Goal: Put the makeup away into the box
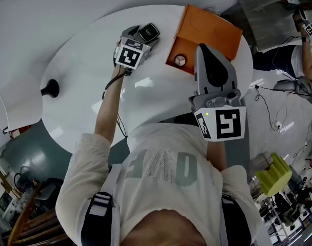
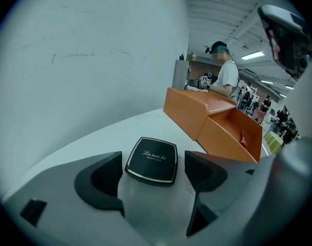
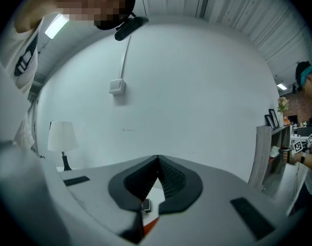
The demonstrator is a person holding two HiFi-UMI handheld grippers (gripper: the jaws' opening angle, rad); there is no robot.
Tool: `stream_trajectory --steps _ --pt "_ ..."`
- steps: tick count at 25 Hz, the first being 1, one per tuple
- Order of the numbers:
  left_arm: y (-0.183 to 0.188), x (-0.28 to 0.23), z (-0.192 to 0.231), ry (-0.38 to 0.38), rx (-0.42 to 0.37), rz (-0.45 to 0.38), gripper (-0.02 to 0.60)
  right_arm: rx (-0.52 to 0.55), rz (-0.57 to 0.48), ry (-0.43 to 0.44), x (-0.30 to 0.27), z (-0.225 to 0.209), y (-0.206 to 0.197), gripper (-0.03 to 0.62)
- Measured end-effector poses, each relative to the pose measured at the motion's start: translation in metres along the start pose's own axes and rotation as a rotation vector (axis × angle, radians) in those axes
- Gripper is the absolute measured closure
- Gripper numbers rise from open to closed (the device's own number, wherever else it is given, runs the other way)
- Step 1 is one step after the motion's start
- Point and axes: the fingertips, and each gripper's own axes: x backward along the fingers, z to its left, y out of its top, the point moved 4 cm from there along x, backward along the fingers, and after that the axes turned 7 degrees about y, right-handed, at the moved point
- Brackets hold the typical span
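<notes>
The left hand-held gripper (image 2: 152,167) stands wide open, its pads either side of a black compact (image 2: 152,159) without pressing on it. The compact lies flat on the white table (image 1: 94,86), upper middle of the head view, near the open orange box (image 1: 212,29) to its right. The right hand-held gripper (image 3: 157,181) is closed and empty.

A workshop or lab is indicated: loose cables (image 1: 265,102) are seen right of the right gripper (image 1: 201,47), while strip lights (image 2: 254,55) and another person (image 2: 227,75) are seen beyond the left gripper (image 2: 152,165).
</notes>
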Motion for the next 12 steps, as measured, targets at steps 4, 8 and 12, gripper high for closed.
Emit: stream_trajectory --steps 4,8,12 --pt "-0.004 -0.006 -0.003 -0.008 -0.016 0.013 0.219 -0.005 0.012 0.001 -0.001 0.001 -0.006 0.594" --pt "-0.012 -0.008 -0.005 -0.004 -0.031 0.032 0.219 0.001 0.010 0.003 0.001 0.004 -0.006 0.594" --pt "-0.012 -0.009 -0.003 -0.009 -0.027 0.026 0.219 0.002 0.009 0.002 0.002 0.003 -0.005 0.594"
